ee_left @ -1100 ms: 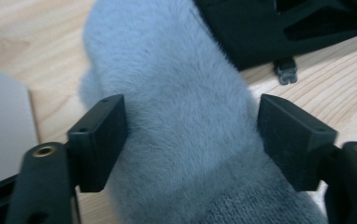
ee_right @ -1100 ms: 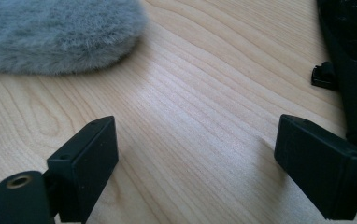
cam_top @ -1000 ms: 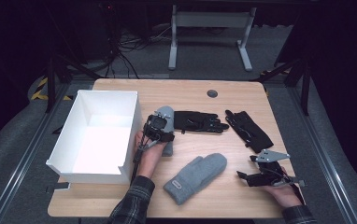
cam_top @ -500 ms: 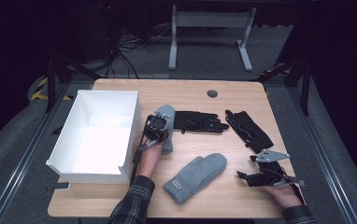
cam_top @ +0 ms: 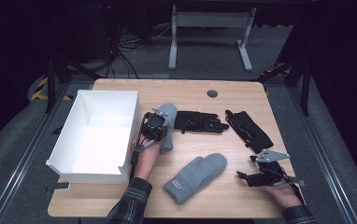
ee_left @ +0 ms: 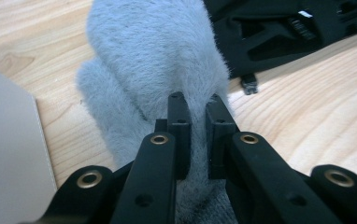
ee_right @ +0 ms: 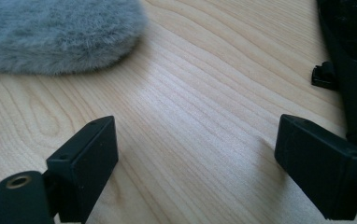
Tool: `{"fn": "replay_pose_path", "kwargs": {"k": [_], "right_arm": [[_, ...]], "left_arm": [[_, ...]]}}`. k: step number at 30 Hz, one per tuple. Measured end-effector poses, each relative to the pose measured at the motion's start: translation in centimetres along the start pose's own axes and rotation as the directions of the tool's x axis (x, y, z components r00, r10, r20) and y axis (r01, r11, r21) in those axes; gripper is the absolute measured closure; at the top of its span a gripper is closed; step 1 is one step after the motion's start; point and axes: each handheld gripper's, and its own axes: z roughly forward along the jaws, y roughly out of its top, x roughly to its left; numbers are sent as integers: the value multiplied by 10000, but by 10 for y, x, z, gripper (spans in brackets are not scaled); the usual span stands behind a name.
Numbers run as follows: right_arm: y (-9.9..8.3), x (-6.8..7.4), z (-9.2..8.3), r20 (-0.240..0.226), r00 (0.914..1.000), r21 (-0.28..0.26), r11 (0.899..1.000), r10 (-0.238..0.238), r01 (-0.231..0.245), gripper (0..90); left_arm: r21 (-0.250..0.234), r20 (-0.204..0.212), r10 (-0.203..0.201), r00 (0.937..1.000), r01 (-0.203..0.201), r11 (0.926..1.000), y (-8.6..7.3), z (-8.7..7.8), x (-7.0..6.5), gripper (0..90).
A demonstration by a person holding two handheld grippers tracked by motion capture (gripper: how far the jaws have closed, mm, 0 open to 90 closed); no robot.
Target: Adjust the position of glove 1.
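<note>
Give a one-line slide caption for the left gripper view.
Left gripper, jaws just closed, pinches a grey mitten on the wooden table.

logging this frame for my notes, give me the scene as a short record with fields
held item: fluffy grey mitten, pinched at its cuff end
left gripper: jaws just closed on that mitten
right gripper: open over bare wood, holds nothing
second grey mitten: flat on wooden table
white open box: left of held mitten
black gloves: flat, behind

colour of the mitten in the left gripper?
Grey and fuzzy; the mitten shows best in the left gripper view.
</note>
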Motion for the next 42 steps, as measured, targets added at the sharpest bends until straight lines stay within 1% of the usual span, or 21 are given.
{"fn": "replay_pose_path", "kwargs": {"k": [3,5,10,13,14,15,18,19,20,22,23,24,25,26,27,29,30,36,39,41,42], "right_arm": [[0,0,0,-4,10000,-6,10000,0,0,137],[0,0,0,-6,10000,-5,10000,-1,1,137],[0,0,0,-16,10000,1,10000,-34,34,136],[0,0,0,-20,10000,2,10000,-34,34,135],[0,0,0,-19,10000,4,10000,-37,37,136],[0,0,0,-20,10000,-6,10000,-36,36,135],[0,0,0,-19,10000,6,10000,-33,33,136],[0,0,0,-22,10000,-6,10000,-32,32,136],[0,0,0,-22,10000,-6,10000,-32,32,136],[0,0,0,-20,10000,-8,10000,-33,33,135],[0,0,0,-20,10000,1,10000,-38,38,136],[0,0,0,-18,10000,-1,10000,-38,38,136],[0,0,0,-21,10000,3,10000,-35,35,136],[0,0,0,-20,10000,0,10000,-36,36,136],[0,0,0,-21,10000,0,10000,-37,37,136],[0,0,0,-20,10000,1,10000,-37,37,136],[0,0,0,-20,10000,1,10000,-37,37,136],[0,0,0,-18,10000,2,10000,-39,39,135],[0,0,0,-18,10000,2,10000,-39,40,135],[0,0,0,-19,10000,3,10000,-37,37,136],[0,0,0,-17,10000,2,10000,-36,36,135]], "left_arm": [[-260,357,36,9994,-27,9997,2,-6,0,841],[-383,755,103,9971,-74,9992,4,-11,-1,841],[-467,1385,420,9895,-359,9983,6,-18,-5,840],[-640,1847,632,9808,-522,9966,7,-21,-8,841],[-717,2054,743,9758,-607,9956,7,-22,-9,841],[-797,2367,852,9678,-680,9945,7,-24,-10,841],[-891,2703,1057,9570,-844,9924,6,-26,-13,841],[-886,2739,1181,9545,-973,9913,6,-28,-13,841],[-886,2739,1181,9545,-973,9913,6,-28,-13,841],[-995,2923,1343,9468,-1096,9890,4,-31,-15,841],[-1042,3089,1416,9405,-1146,9879,4,-33,-16,841],[-1004,3156,1507,9369,-1249,9871,3,-35,-16,841],[-1050,3292,1635,9300,-1361,9851,2,-37,-17,841],[-1060,3490,1873,9182,-1599,9814,1,-40,-20,841],[-1060,3490,1873,9182,-1599,9814,1,-40,-20,841],[-1144,3656,2161,9053,-1867,9757,-1,-43,-23,841],[-1149,3742,2348,8971,-2064,9717,-2,-45,-25,841],[-1239,4281,2918,8553,-2643,9565,-9,-56,-37,842],[-1339,4557,3231,8294,-2950,9461,-14,-59,-44,842],[-1378,4662,3434,8153,-3164,9385,-16,-61,-46,841],[-1383,4732,3457,8103,-3193,9375,-18,-62,-48,842]]}}
